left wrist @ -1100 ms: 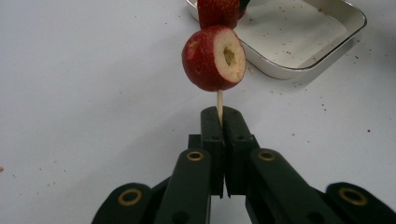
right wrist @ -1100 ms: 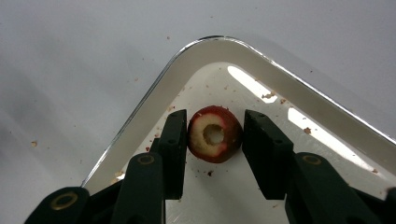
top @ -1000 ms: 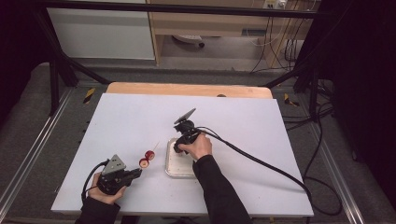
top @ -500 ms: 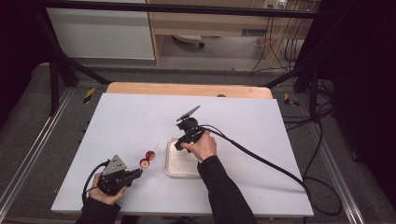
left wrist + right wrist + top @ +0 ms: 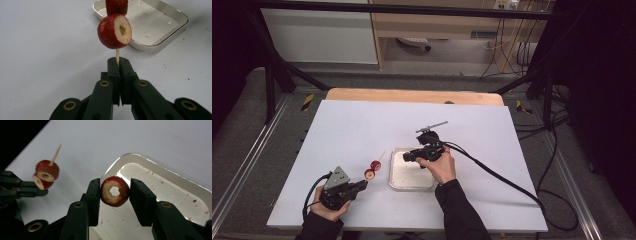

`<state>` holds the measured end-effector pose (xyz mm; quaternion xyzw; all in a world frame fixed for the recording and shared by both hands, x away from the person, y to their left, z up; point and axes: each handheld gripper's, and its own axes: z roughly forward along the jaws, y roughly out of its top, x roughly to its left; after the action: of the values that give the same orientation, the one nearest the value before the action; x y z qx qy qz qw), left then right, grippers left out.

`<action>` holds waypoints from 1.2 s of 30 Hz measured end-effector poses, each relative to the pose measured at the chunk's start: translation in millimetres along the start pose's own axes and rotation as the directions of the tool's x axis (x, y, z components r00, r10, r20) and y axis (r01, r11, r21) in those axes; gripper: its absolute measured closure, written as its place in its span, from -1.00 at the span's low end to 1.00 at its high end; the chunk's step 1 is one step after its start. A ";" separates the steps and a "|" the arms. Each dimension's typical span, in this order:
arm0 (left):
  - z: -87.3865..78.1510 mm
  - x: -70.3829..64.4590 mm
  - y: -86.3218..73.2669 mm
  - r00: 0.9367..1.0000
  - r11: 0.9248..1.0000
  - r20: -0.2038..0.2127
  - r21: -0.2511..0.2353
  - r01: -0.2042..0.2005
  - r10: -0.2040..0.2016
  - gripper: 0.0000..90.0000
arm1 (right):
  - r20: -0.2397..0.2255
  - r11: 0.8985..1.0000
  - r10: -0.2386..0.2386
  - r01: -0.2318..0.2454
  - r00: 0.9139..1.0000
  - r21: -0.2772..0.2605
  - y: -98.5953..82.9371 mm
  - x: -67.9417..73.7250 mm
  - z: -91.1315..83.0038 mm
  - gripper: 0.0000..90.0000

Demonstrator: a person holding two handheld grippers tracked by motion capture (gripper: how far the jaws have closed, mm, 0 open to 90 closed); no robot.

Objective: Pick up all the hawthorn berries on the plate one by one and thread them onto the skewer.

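Observation:
My left gripper point(image 5: 362, 184) point(image 5: 119, 61) is shut on the thin wooden stick of a skewer point(image 5: 373, 169) that carries two cored red fruit pieces point(image 5: 113, 31) and points toward the tray. A white metal tray point(image 5: 412, 184) point(image 5: 160, 25) lies at the table's middle. Over the tray's left part, my right gripper point(image 5: 407, 156) point(image 5: 115, 191) is shut on a third cored red fruit piece point(image 5: 110, 198), its hole facing the camera. From the right gripper view the skewer point(image 5: 46, 173) shows to the left, its tip bare above the fruit.
Small red crumbs speckle the tray floor point(image 5: 175, 195). The white tabletop point(image 5: 362, 125) stretches wide around the tray. A wooden strip point(image 5: 412, 96) edges its far side, and the right gripper's cable point(image 5: 502, 175) trails off to the right.
My right gripper has turned and dipped toward the tray's left side, its jaws now pointing left at the skewer. The left gripper and skewer have stayed put.

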<state>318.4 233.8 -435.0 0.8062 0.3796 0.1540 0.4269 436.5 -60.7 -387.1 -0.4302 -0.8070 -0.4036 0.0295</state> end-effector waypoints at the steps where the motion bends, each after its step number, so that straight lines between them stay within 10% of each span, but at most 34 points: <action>1: 0.9 -1.2 0.8 1.000 1.000 -0.002 -0.002 0.002 -0.002 0.96 | -0.016 1.000 0.009 -0.009 1.000 -0.019 -3.2 -1.6 -2.0 0.37; 13: 11.9 -24.2 15.1 1.000 0.999 -0.016 -0.038 0.012 -0.013 0.96 | -0.118 0.956 0.070 -0.101 0.990 -0.274 -36.0 -17.8 -24.5 0.37; 36: 27.2 -50.9 47.3 0.999 0.994 0.014 -0.100 0.037 -0.036 0.96 | -0.197 0.791 0.106 -0.203 0.975 -0.578 -42.2 -22.0 -48.5 0.37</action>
<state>322.8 164.0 -409.0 0.7775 0.3835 0.1601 0.4720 405.5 -121.1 -389.5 -0.4497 -0.5972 -0.6641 -0.0114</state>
